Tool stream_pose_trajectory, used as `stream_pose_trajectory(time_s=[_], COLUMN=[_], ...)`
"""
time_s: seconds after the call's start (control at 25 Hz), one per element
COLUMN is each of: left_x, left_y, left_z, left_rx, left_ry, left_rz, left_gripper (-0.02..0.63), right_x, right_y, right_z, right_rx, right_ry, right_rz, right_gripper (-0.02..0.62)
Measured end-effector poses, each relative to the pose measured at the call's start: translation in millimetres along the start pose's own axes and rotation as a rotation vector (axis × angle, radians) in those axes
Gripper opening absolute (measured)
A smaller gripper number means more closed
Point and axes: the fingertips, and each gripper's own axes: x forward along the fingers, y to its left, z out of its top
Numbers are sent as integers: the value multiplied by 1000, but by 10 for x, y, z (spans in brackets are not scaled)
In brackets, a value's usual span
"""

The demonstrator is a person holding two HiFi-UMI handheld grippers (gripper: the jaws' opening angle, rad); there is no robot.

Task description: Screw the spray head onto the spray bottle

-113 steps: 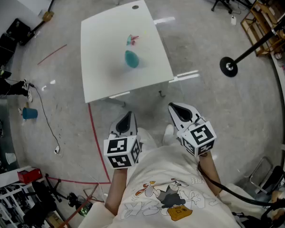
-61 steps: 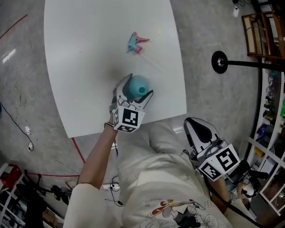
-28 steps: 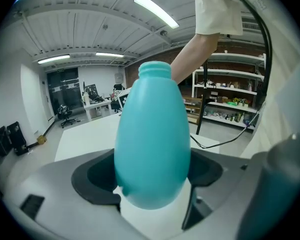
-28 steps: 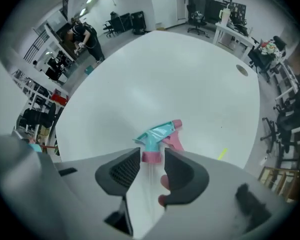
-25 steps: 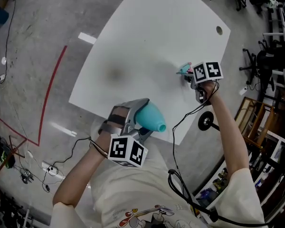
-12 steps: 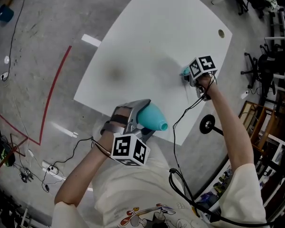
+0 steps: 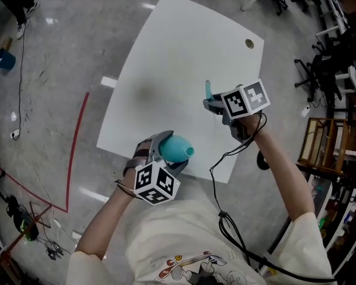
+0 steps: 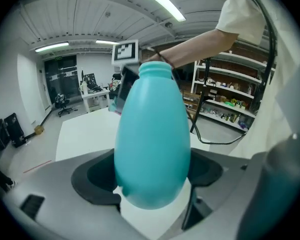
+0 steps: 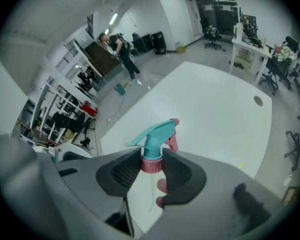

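Right gripper view shows the right gripper (image 9: pixel 151 160) clamped on the pink collar of the spray head (image 9: pixel 153 134), teal nozzle standing up beyond the jaws; head view shows only a teal tip there; left gripper view shows the left gripper (image 8: pixel 151 181) clamped on the bottle (image 8: pixel 151 129) by its fat base, neck pointing away; right arm reaches out above the table (image 7: pixel 166 52) near its right edge; left forearm, bent, holds the bottle over the near edge.
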Motion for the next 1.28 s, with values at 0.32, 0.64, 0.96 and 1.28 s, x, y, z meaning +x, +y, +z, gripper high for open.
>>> stream_pose_trajectory(time_s=[0.32,0.64,0.96,1.28], left_x=[81,-44,-178,-998], left_y=[-189,-43,-168,194], left_z=[595,890,1236,1473], left_rx=[-48,-42,-112,-233], left_ry=[19,37,17,-105], left_rz=[-124,-175,-119,-49], left_gripper=[410,410,410,410], right_x=[-1893,-2859,-3062,-2760], right_y=[993,1460,1671,2417], right_z=[715,872,557,632], right_rx=[-115,-246,-390,-658], right_ry=[-568,-797,-794,-828], right_rz=[206,231,364,679], right_gripper=[135,135,135,135])
